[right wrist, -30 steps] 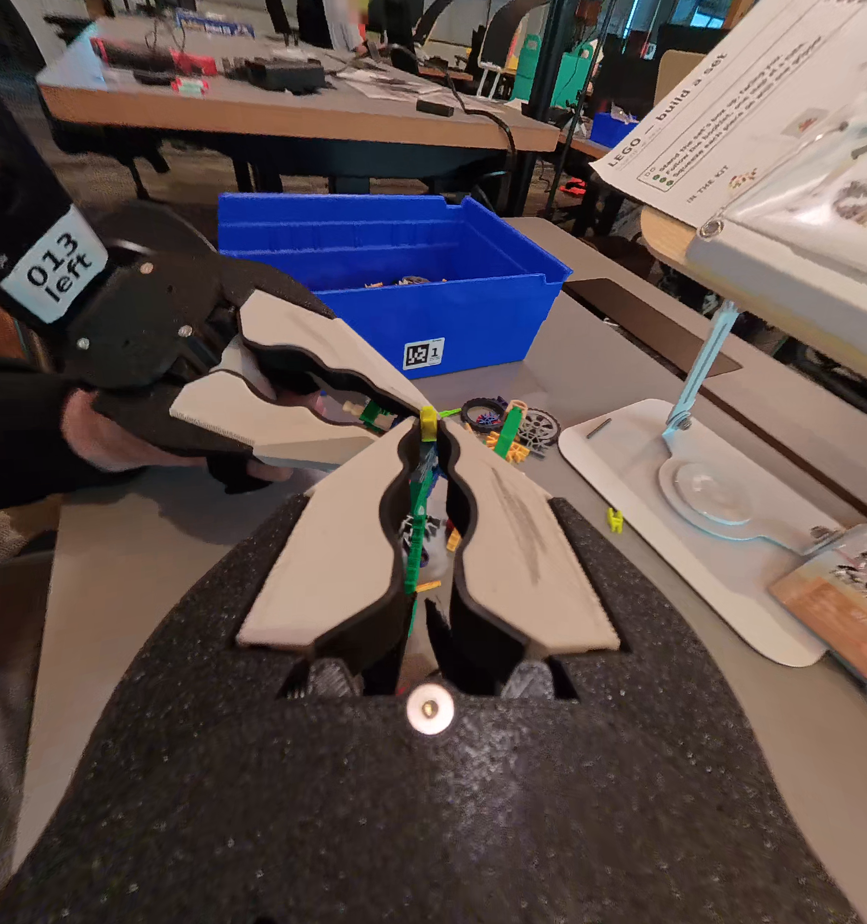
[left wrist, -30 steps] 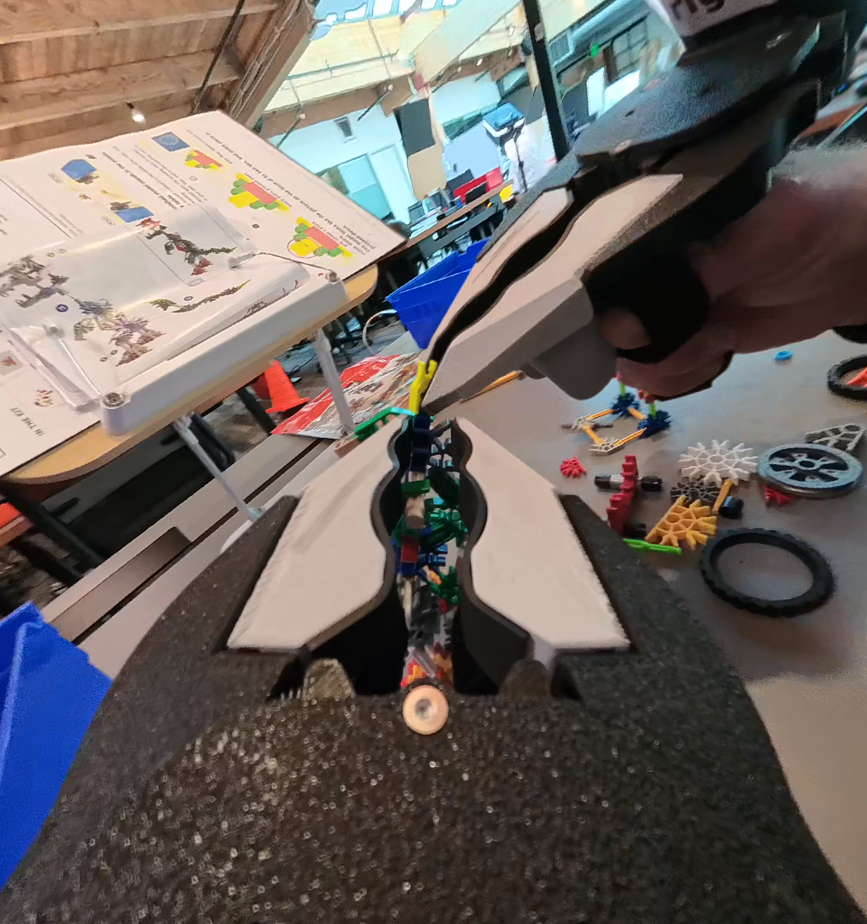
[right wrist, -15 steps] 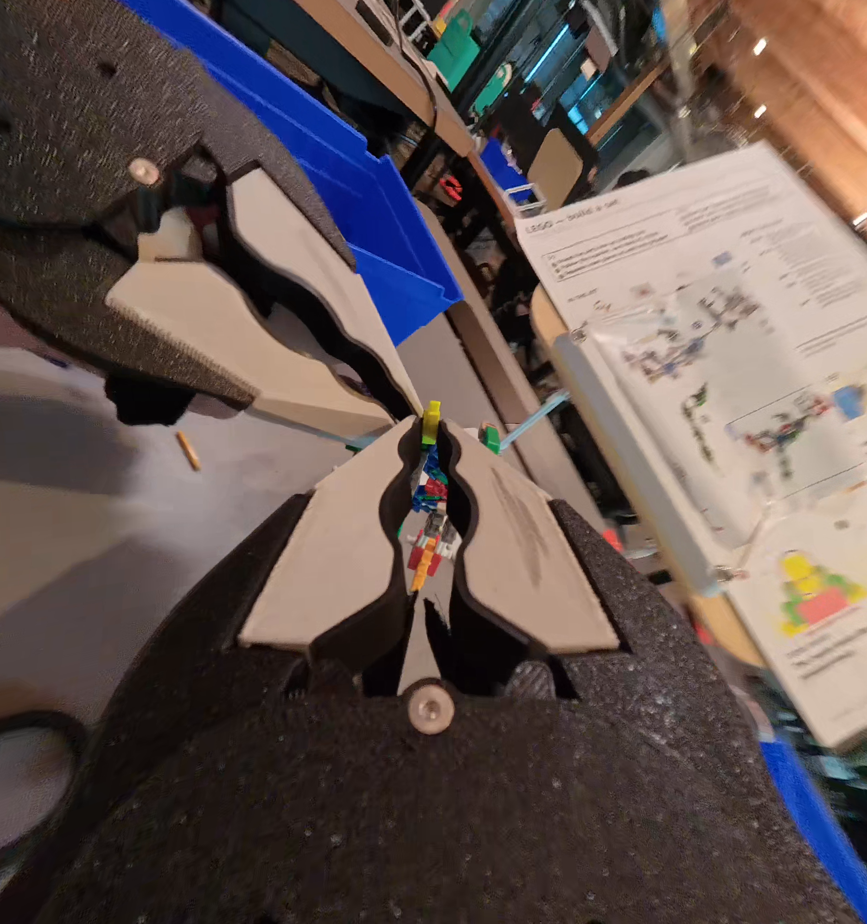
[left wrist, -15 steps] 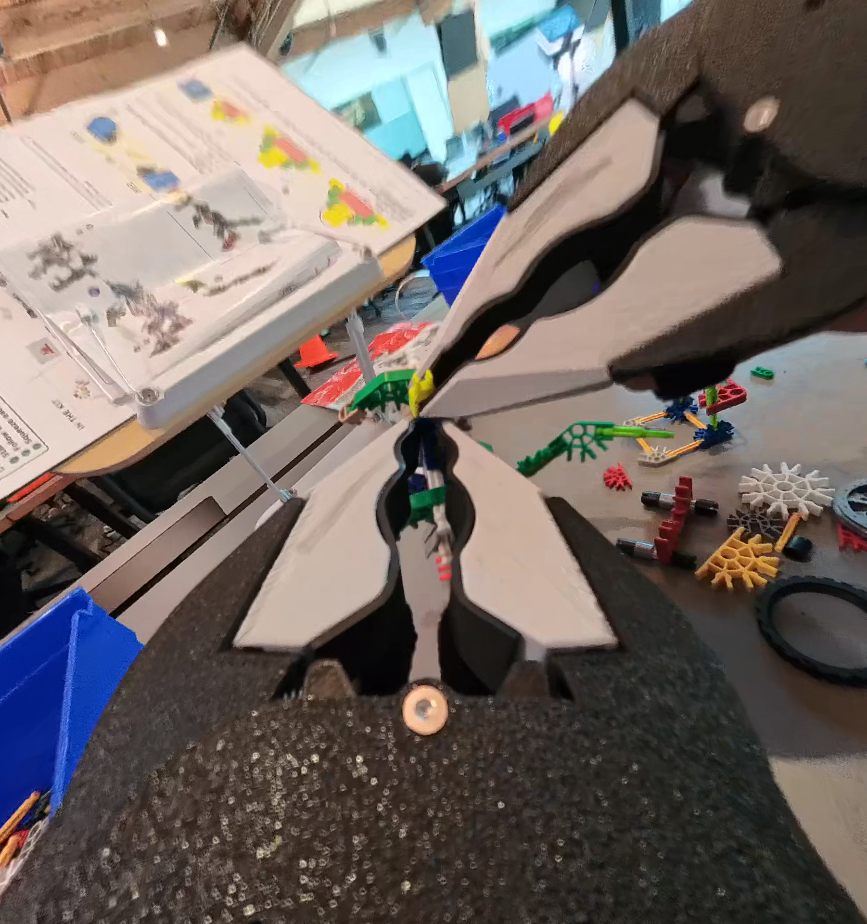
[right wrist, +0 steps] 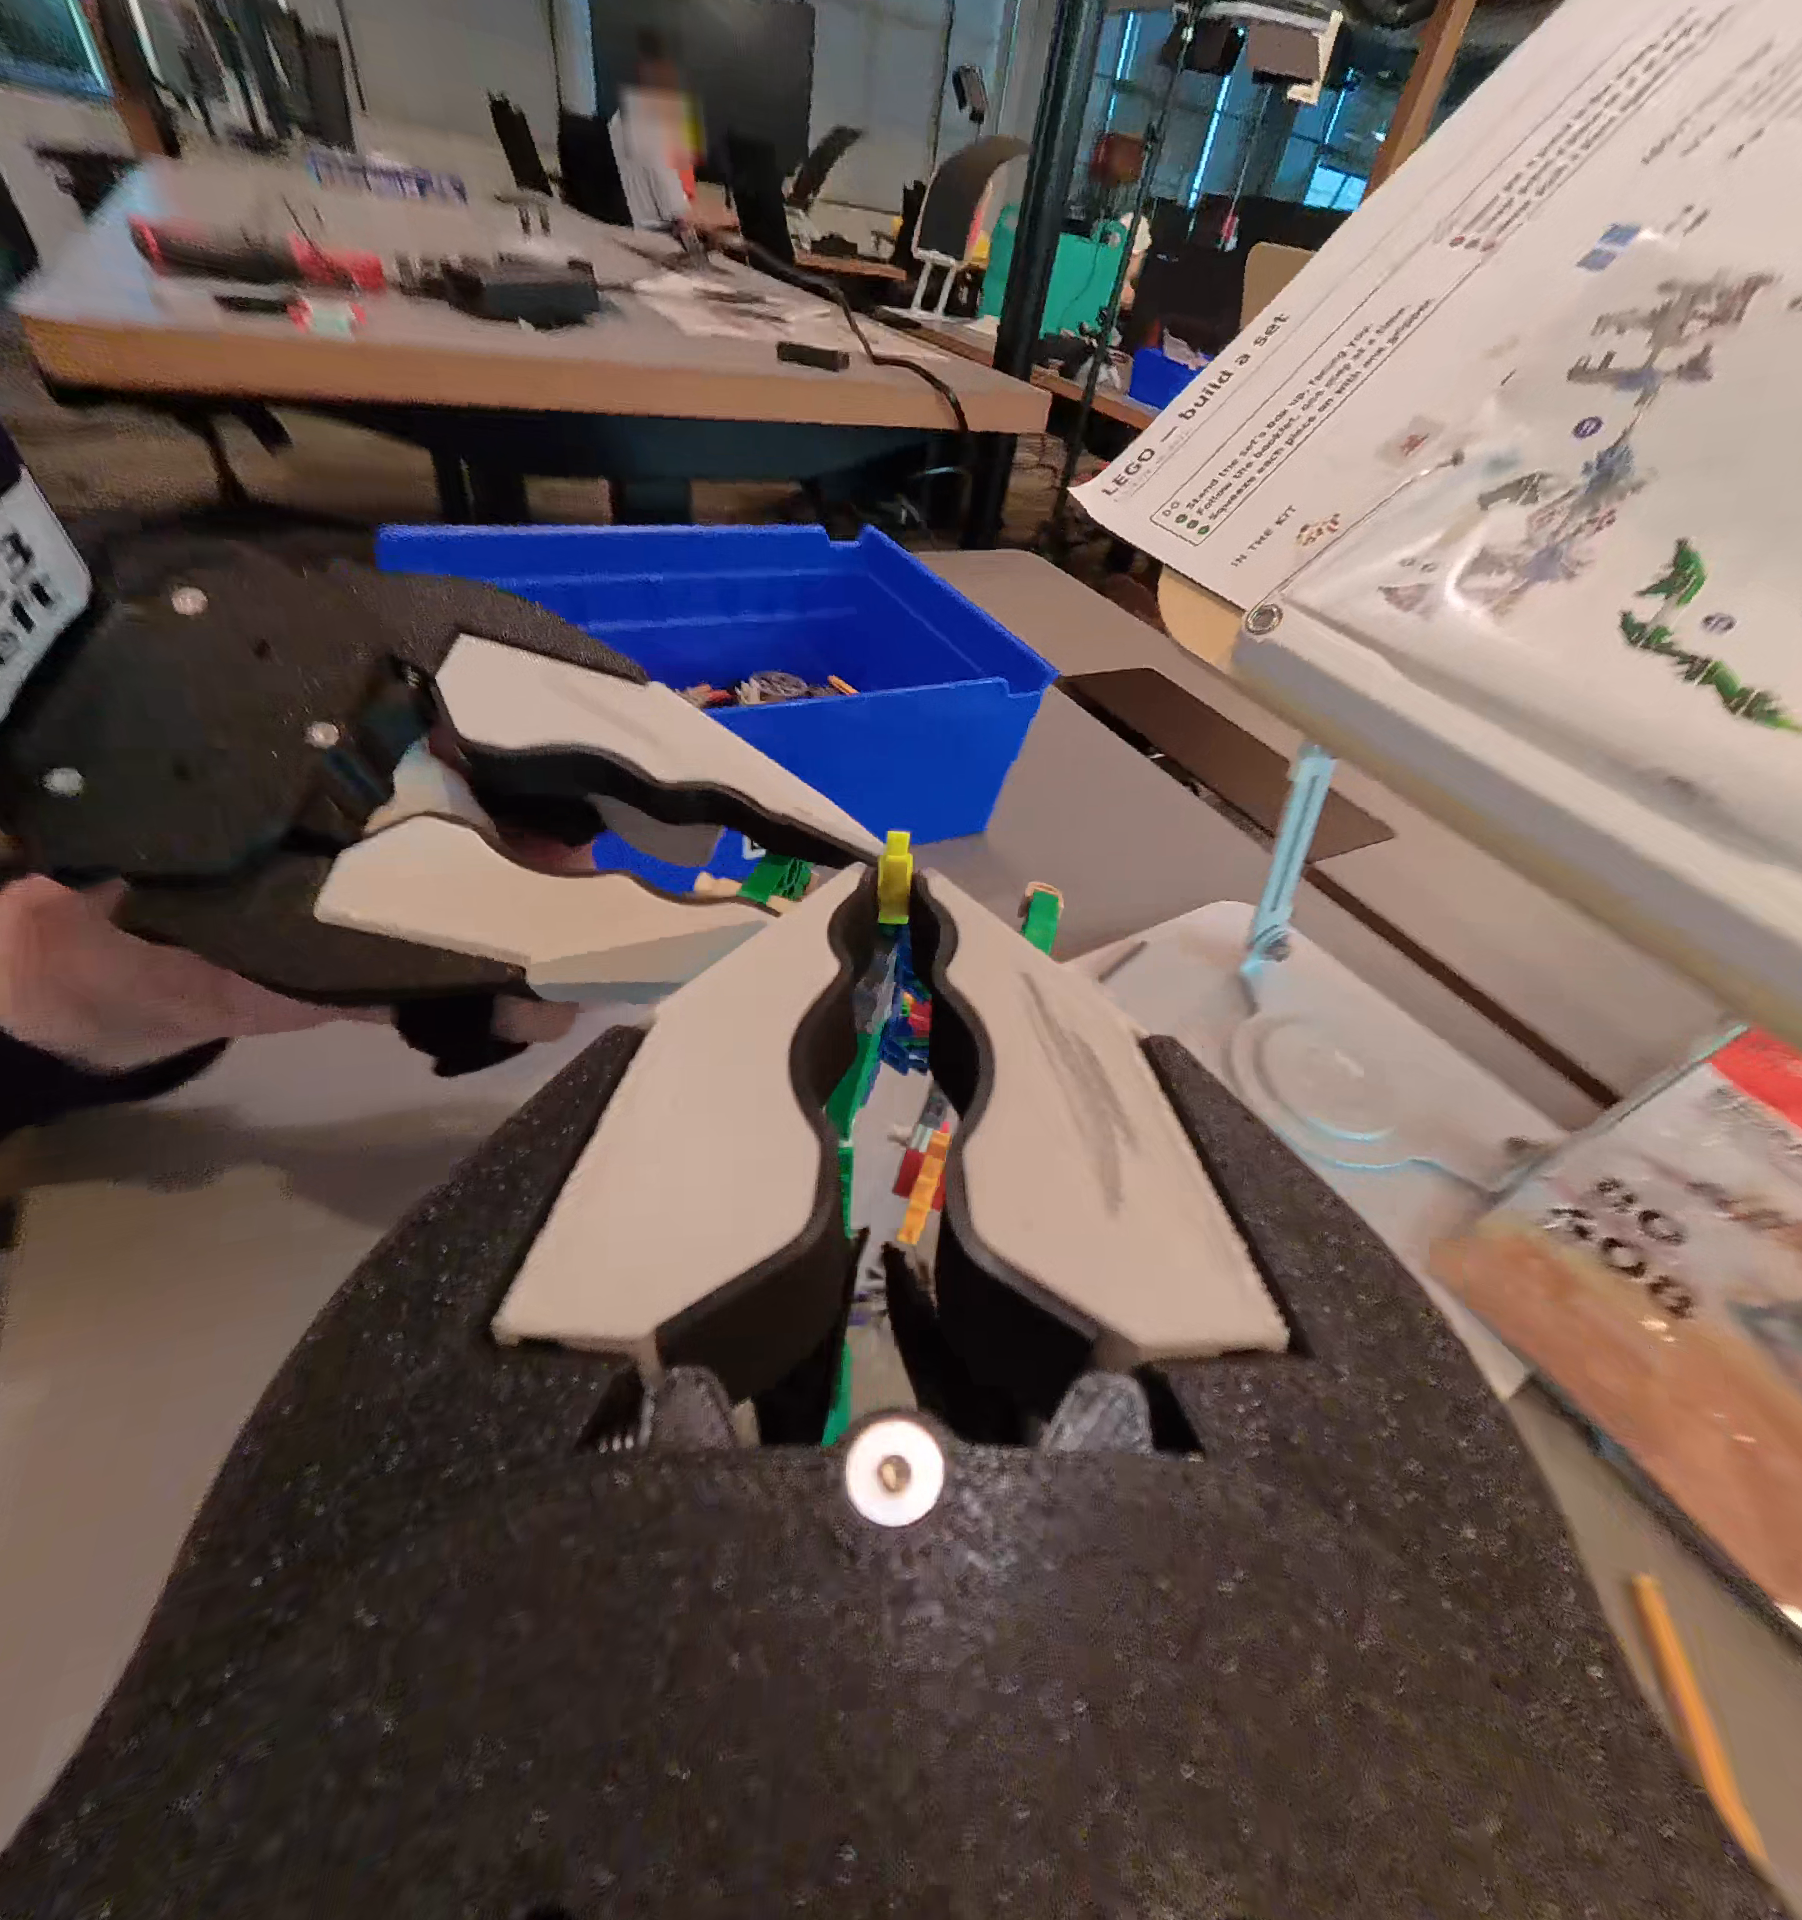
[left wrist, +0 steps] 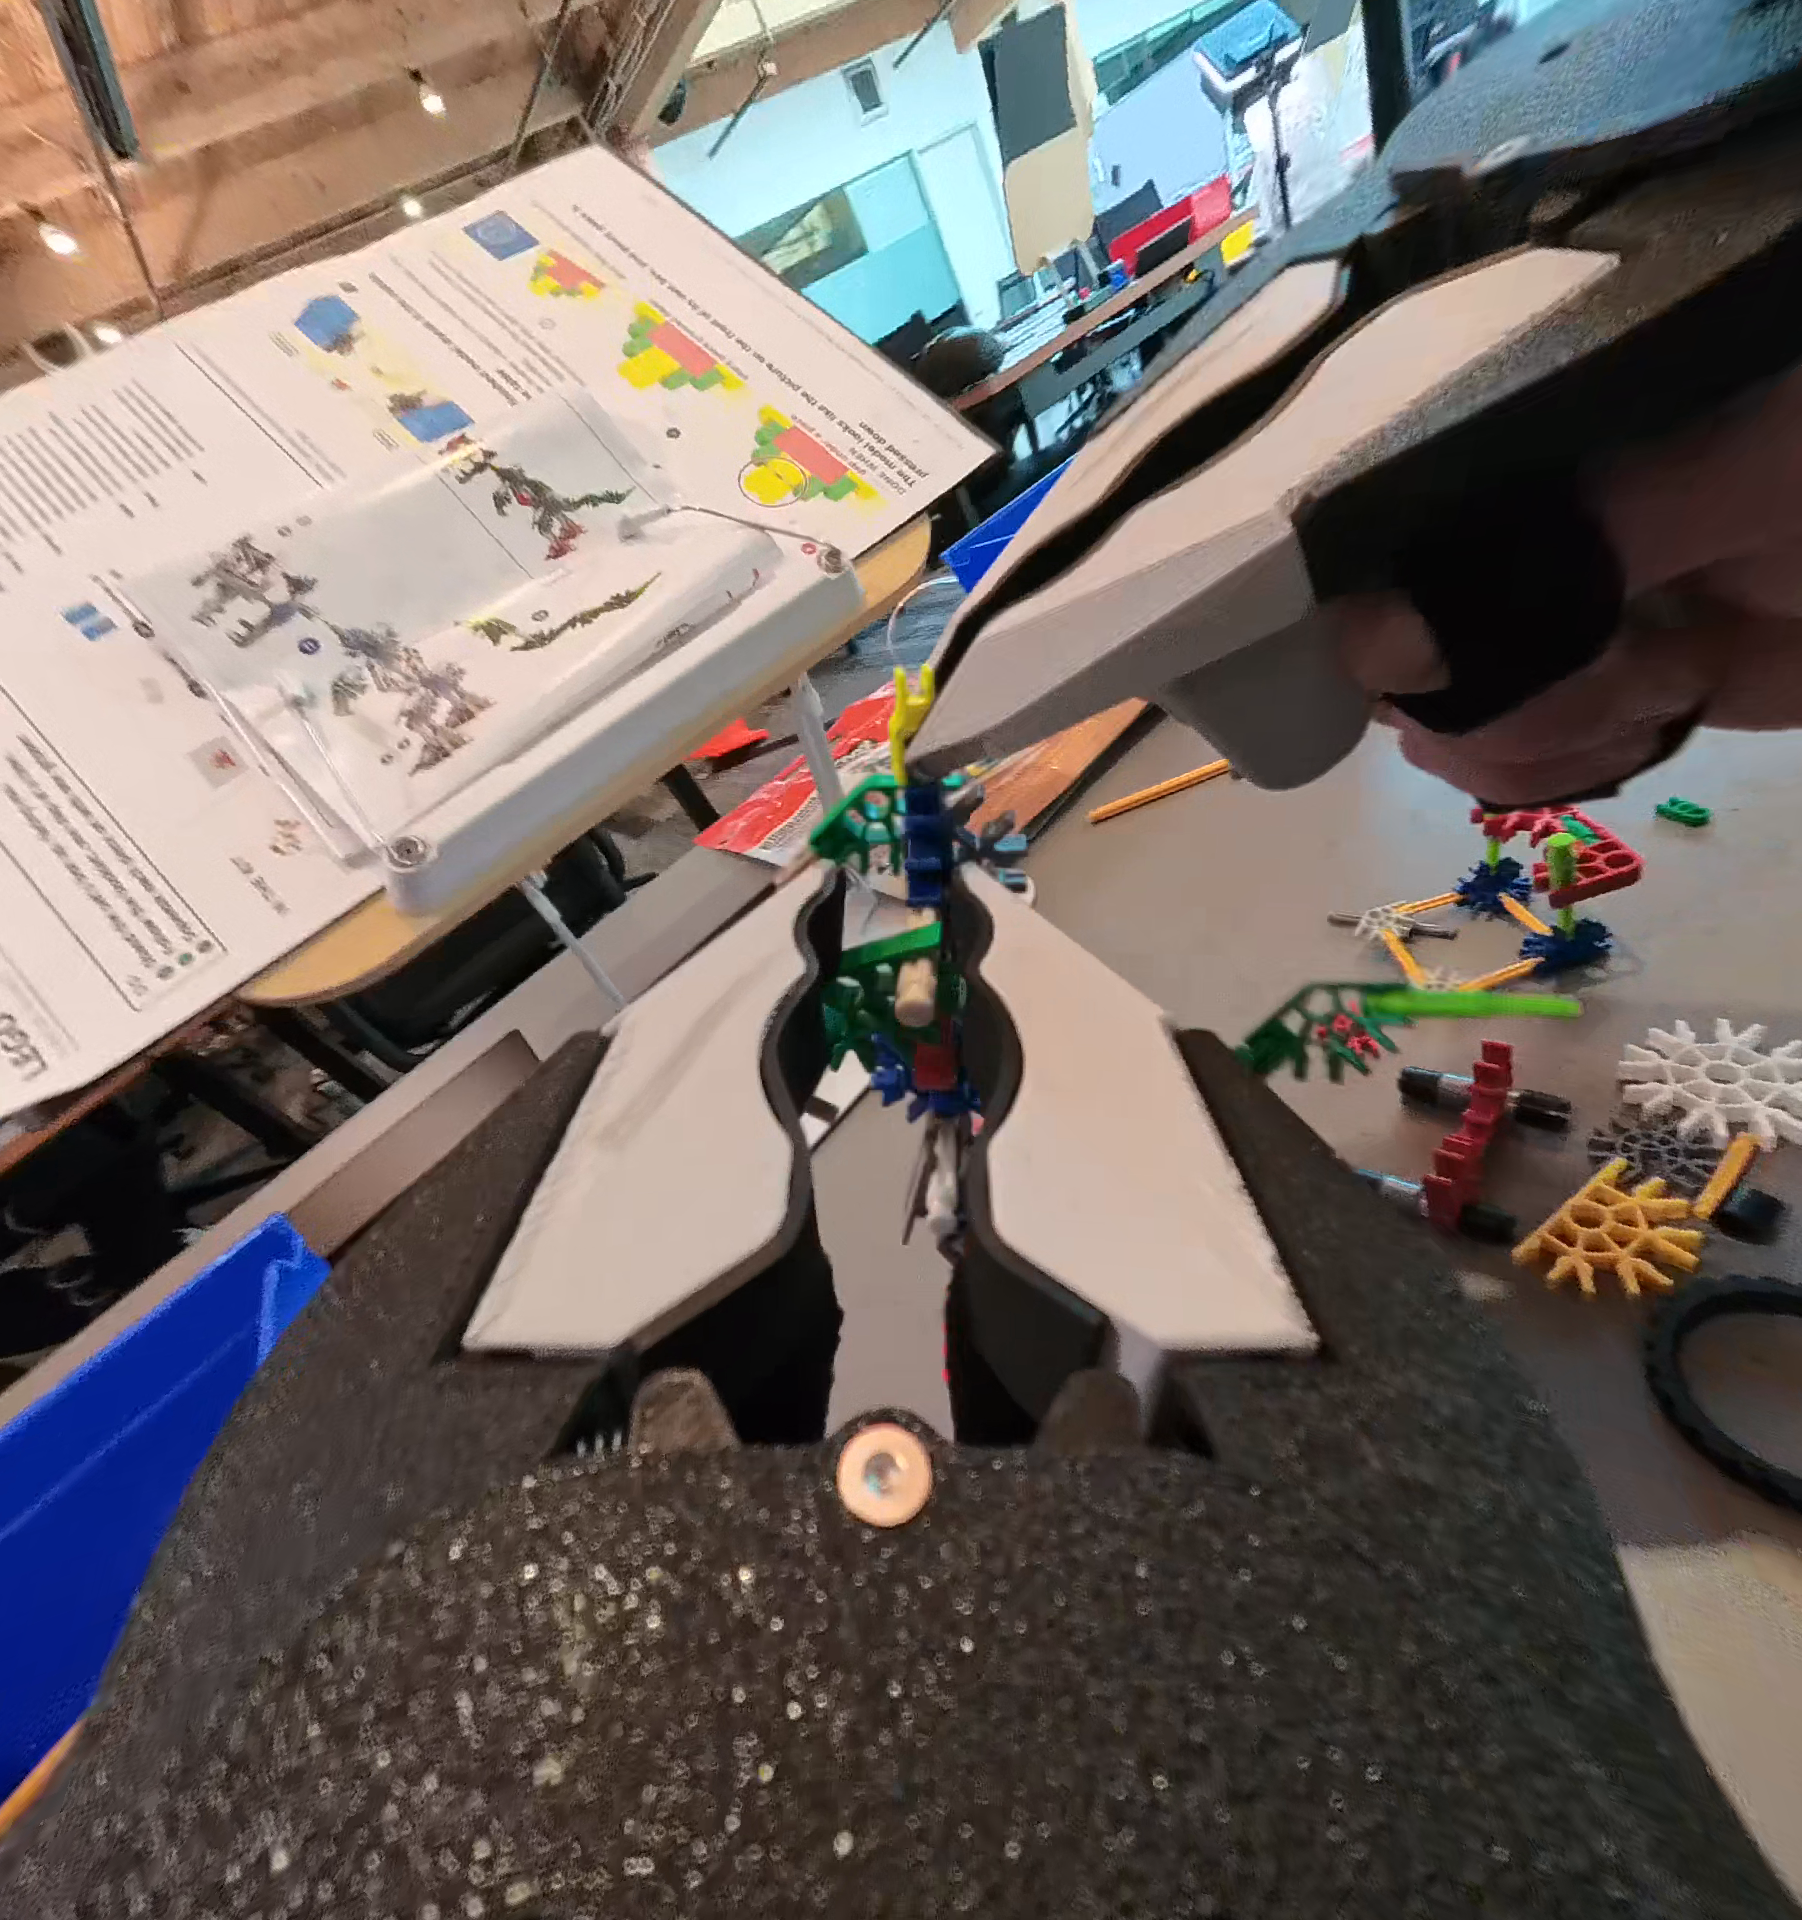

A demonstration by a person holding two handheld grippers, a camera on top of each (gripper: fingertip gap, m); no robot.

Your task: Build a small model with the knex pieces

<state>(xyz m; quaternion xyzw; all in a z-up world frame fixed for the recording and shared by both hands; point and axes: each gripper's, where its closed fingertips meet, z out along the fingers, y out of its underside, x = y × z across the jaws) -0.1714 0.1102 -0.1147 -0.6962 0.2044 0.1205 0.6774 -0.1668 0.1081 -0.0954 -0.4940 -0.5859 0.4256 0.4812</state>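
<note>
Right up close, the left gripper (left wrist: 902,883) had its pale grey fingers (left wrist: 668,1101) drawn narrow, pinching a small multicoloured assembly of plastic rods and connectors (left wrist: 912,997) held up above the grey worktop (left wrist: 1240,883), blue and green parts showing in the gap. Meeting it tip to tip, the right gripper (right wrist: 892,883) was pinched just as narrow on a small yellow clip piece (right wrist: 894,860) standing upright at the top of that same assembly; in the left wrist view the yellow piece (left wrist: 909,717) poked out just beside the right fingertips. In the right wrist view the left gripper (right wrist: 814,862) reached in from the left, a person's hand (right wrist: 97,977) wrapped round its handle.

Off to the right on the worktop lay loose parts: a black rubber tyre ring (left wrist: 1749,1382), a yellow fan-shaped connector (left wrist: 1603,1231), a white snowflake-shaped connector (left wrist: 1723,1081), a red toothed connector on black rods (left wrist: 1468,1132), and farther back a small built frame of blue, red and orange parts (left wrist: 1499,914).

Beyond the fingers, a white tilted stand carrying a printed instruction sheet (left wrist: 357,540) rose over the worktop on a thin leg. A blue plastic bin (right wrist: 855,665) with small parts inside sat behind the left gripper, near it. Well back, another long table (right wrist: 523,343) carried blurred items
</note>
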